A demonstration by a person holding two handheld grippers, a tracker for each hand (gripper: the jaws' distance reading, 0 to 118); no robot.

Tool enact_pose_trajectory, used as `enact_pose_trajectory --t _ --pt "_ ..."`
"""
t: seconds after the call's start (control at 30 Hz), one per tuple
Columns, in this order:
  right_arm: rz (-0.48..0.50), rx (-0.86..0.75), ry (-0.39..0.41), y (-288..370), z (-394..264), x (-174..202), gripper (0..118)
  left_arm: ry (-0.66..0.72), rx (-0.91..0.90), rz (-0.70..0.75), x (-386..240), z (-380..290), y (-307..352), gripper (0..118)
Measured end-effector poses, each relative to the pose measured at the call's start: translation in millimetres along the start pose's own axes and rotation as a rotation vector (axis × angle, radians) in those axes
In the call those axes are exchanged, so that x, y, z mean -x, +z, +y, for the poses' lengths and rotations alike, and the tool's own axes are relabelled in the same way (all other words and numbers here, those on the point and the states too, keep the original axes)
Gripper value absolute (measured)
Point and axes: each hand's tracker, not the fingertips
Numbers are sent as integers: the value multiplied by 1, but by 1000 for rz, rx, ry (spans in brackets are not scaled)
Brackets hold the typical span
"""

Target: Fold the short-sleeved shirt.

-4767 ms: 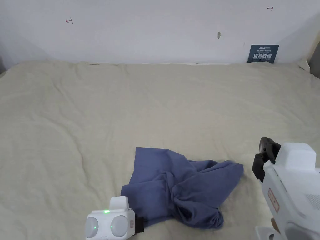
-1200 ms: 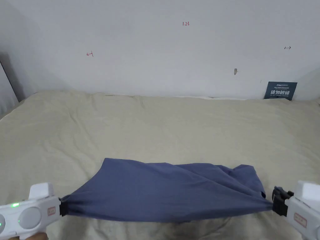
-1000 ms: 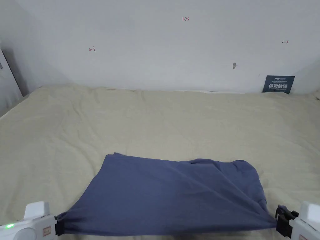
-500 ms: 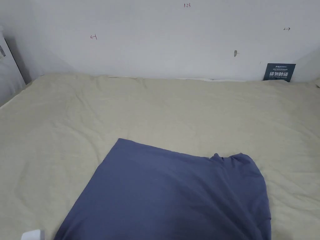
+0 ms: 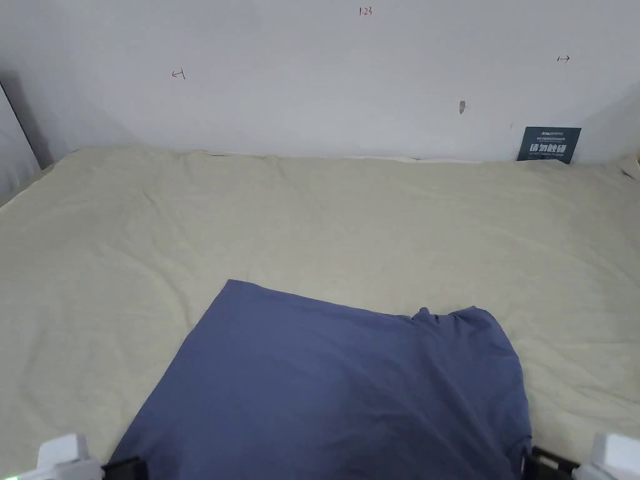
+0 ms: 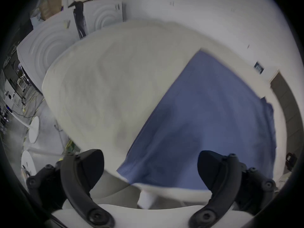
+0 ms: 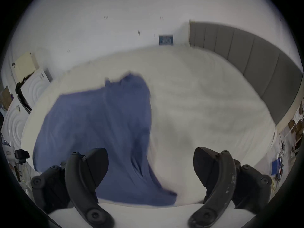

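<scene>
The blue short-sleeved shirt (image 5: 350, 387) lies spread flat on the beige bed (image 5: 375, 219), its near edge at the bottom of the head view. In the left gripper view the shirt (image 6: 205, 116) stretches away to the right, and my left gripper (image 6: 150, 156) is open, jaws wide apart over the near left corner. My right gripper (image 7: 150, 151) is also open, with the shirt (image 7: 98, 119) and its near right corner lying between and below its jaws. Both grippers peek in at the head view's bottom edge: left gripper (image 5: 122, 467), right gripper (image 5: 550, 464).
A white wall runs behind the bed with a small dark sign (image 5: 549, 144) at its foot on the right. A grey padded panel (image 7: 246, 58) borders the bed's right side. White panels (image 6: 49, 39) stand off the left side. Bare bedding surrounds the shirt.
The shirt went from a crumpled heap to being stretched between both grippers, then drawn toward the near edge and laid flat. Both grippers, shut on its corners before, now stand open.
</scene>
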Motion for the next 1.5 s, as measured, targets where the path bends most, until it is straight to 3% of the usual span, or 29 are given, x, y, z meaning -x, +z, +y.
enact_pose_trajectory --t 0.3,0.4,0.47,0.5,0.57,0.6,0.67,0.7,0.73,0.9,1.07,1.5 --pt "-17 -470 30 87 99 30 107 -66 -562 -153 -71 83 120 113" --pt "-36 -556 40 106 110 43 107 -111 -692 -165 -91 91 140 106" --pt "-40 -589 41 113 112 48 103 -139 -744 -164 -105 94 149 93" --pt "-45 -602 40 115 114 49 96 -145 -761 -171 -109 93 151 83" --pt "-53 -642 49 119 113 53 60 -145 -780 -210 -115 92 151 41" --pt "-61 -658 61 120 112 55 60 -151 -790 -228 -117 90 152 34" --pt "-72 -674 72 120 111 56 40 -155 -784 -243 -123 88 149 16" --pt "-72 -678 77 119 111 56 11 -159 -775 -243 -124 87 148 1" --pt "-74 -686 77 117 109 57 2 -160 -769 -254 -124 87 146 0" --pt "-67 -672 94 110 111 56 1 -163 -708 -270 -130 96 128 0" --pt "-55 -643 98 92 118 55 1 -204 -524 -287 -142 139 90 0" --pt "-63 -533 126 -3 159 65 1 -355 -161 -236 -196 269 -108 0"
